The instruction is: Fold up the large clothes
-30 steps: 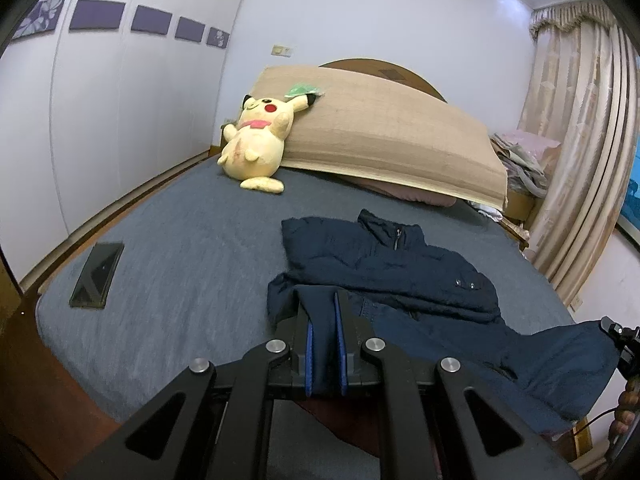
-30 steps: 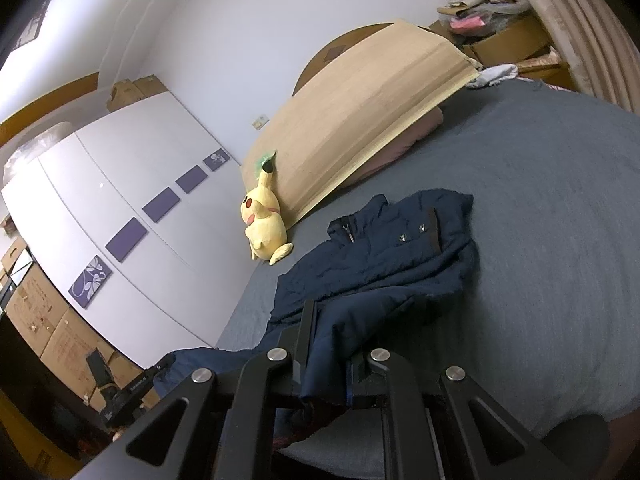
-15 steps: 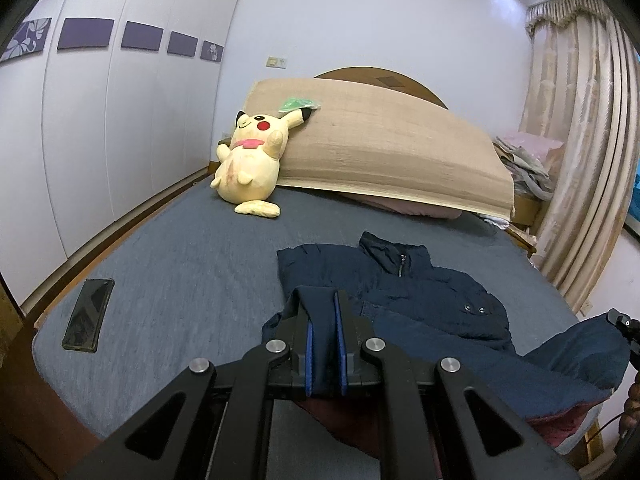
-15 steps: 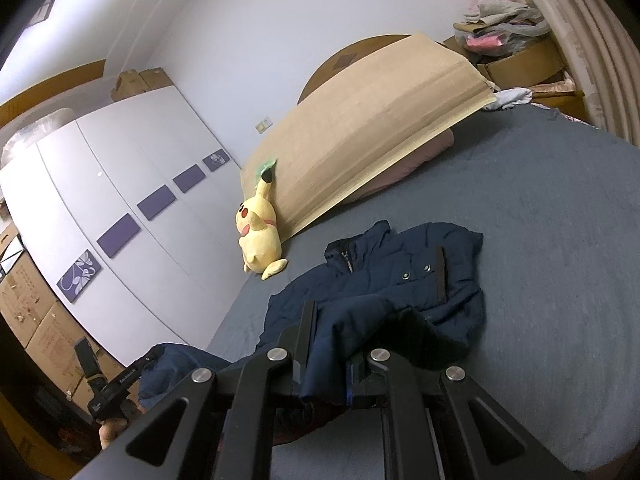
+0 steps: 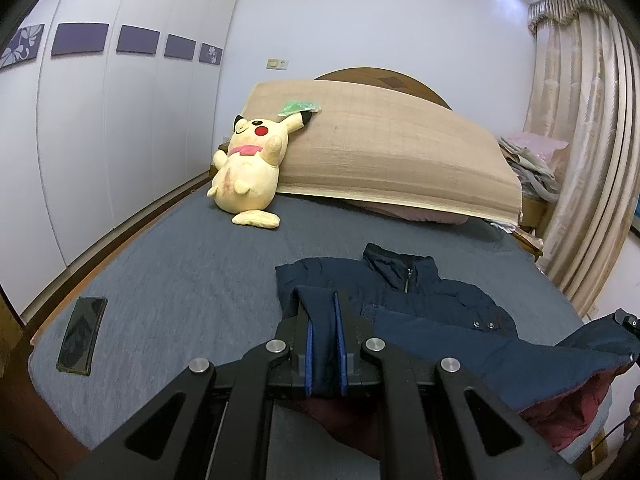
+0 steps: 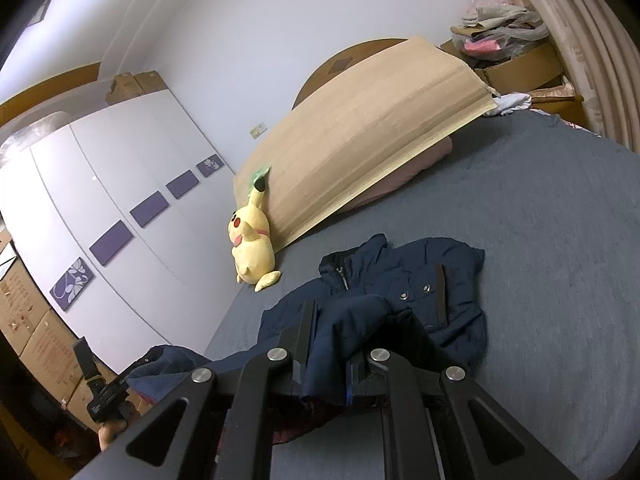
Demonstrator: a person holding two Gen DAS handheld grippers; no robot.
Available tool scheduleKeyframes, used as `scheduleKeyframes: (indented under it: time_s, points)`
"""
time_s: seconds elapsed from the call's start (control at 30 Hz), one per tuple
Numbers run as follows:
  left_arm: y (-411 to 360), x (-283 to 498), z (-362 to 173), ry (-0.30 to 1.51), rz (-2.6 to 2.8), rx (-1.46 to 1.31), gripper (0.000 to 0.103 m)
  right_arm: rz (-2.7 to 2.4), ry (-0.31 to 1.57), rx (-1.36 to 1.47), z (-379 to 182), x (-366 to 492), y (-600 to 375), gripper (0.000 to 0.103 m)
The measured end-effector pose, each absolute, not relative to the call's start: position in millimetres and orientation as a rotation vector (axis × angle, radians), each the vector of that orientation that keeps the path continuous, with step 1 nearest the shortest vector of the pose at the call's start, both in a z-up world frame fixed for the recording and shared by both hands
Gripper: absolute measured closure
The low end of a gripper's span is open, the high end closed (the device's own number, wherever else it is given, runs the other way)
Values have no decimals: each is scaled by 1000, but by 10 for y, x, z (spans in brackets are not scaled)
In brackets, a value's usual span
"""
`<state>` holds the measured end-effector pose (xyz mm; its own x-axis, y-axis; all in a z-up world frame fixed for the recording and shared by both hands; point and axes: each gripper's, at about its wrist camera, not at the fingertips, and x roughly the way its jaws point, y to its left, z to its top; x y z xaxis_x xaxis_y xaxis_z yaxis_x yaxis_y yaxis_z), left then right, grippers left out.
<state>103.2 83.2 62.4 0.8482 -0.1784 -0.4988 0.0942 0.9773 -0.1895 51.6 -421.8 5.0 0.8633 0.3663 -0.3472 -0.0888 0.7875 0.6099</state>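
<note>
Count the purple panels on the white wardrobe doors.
5, in one row across the wardrobe: plain ones at, and flowered end panels at and. More may lie outside the view.

Both grippers matte black w/ angled linkage arms & round silver screws. Left gripper [image 5: 322, 316]: blue pads [image 5: 308, 354] on inner finger faces. Right gripper [image 6: 352, 320]: pads mostly hidden, thin blue edge shows, prob. same. Bare skin of hand [image 6: 109, 437] at the right-wrist view's lower-left edge.
</note>
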Motion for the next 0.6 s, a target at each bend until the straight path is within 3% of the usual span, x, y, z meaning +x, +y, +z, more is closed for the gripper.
scheduleKeyframes:
  time_s: [0.6]
  points:
    - [787, 1285, 631, 537, -117, -152, 93, 225, 454, 638, 112, 780, -4241, 92]
